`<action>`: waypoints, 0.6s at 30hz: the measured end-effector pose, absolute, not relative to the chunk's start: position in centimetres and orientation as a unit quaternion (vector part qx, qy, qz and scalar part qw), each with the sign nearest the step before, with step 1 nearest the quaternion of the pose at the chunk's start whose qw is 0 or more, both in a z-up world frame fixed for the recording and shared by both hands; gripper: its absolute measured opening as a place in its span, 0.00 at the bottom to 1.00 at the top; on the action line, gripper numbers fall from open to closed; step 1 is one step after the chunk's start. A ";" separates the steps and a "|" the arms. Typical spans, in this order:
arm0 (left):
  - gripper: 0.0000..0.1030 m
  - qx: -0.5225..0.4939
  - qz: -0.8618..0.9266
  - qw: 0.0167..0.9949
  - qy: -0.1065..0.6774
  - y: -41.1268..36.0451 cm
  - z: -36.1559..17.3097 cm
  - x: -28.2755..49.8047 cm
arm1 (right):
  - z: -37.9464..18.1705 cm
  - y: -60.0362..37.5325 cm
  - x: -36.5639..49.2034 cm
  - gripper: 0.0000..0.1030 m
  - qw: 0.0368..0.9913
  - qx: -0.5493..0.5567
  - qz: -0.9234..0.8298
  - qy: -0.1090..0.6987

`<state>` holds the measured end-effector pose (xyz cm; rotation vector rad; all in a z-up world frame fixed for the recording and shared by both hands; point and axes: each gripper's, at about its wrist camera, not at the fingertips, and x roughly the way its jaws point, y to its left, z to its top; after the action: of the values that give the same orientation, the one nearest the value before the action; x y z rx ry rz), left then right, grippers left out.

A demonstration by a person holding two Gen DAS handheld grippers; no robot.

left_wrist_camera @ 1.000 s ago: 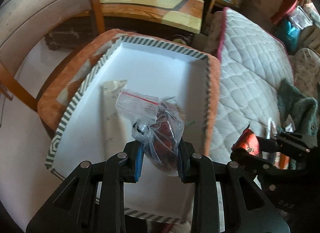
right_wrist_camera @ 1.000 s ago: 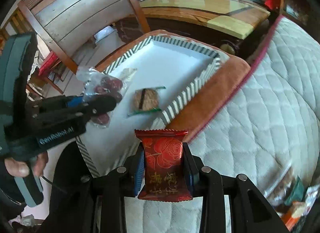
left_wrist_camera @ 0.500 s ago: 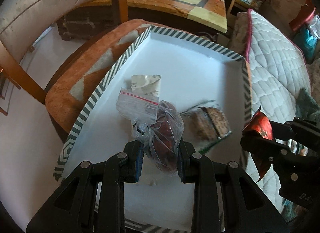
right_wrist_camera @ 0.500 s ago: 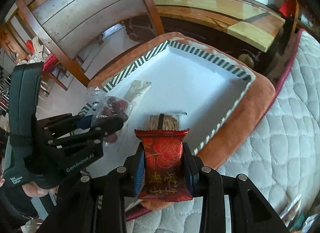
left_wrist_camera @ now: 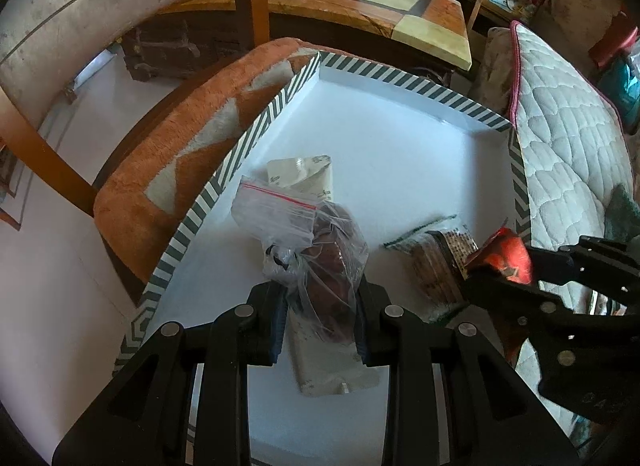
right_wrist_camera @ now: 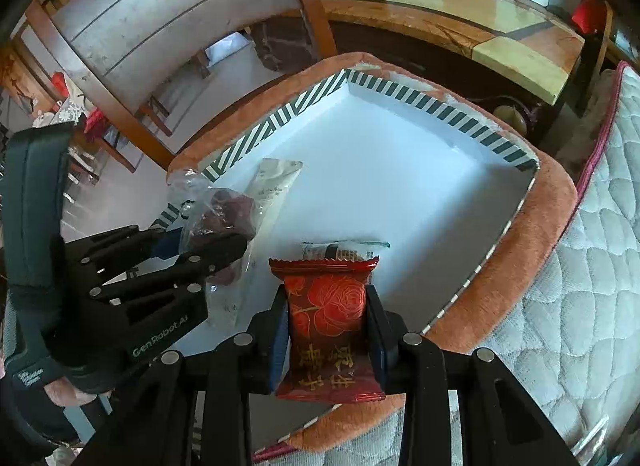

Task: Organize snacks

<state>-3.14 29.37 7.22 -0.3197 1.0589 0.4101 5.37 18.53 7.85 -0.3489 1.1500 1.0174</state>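
My left gripper (left_wrist_camera: 320, 318) is shut on a clear zip bag of dark red dates (left_wrist_camera: 320, 250) and holds it over the near left part of a white tray with a striped rim (left_wrist_camera: 420, 85). My right gripper (right_wrist_camera: 326, 330) is shut on a red rose-printed snack packet (right_wrist_camera: 328, 318) above the tray's near edge (right_wrist_camera: 488, 250). In the tray lie a pale flat packet (left_wrist_camera: 304, 177) and a brown cracker in a clear wrapper (left_wrist_camera: 436, 262). The left gripper with the date bag (right_wrist_camera: 224, 217) also shows in the right wrist view.
The tray rests on an orange plush cushion (left_wrist_camera: 168, 161) on a wooden chair. A quilted white bed (right_wrist_camera: 580, 306) lies to the right. A wooden table (right_wrist_camera: 480, 21) with photo frames stands behind. Another chair (right_wrist_camera: 160, 25) is at the left.
Both grippers have moved forward over the tray with their loads. The red packet now hangs above the cracker at the tray's near edge.
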 end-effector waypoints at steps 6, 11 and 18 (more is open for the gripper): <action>0.26 -0.145 0.203 0.833 0.493 29.6 7.1 -3.0 | 6.6 19.6 5.5 0.32 0.697 -0.167 0.457 0.526; 0.26 -0.158 0.205 0.833 0.489 29.8 7.0 -3.1 | 6.3 19.7 5.5 0.34 0.694 -0.147 0.463 0.532; 0.53 -0.189 0.208 0.831 0.480 30.6 7.5 -3.8 | 6.6 18.7 4.8 0.47 0.685 -0.100 0.480 0.539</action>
<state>-3.81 30.56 7.48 -0.4002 1.0183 0.4405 4.84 18.71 6.60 -0.2247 1.2088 1.0750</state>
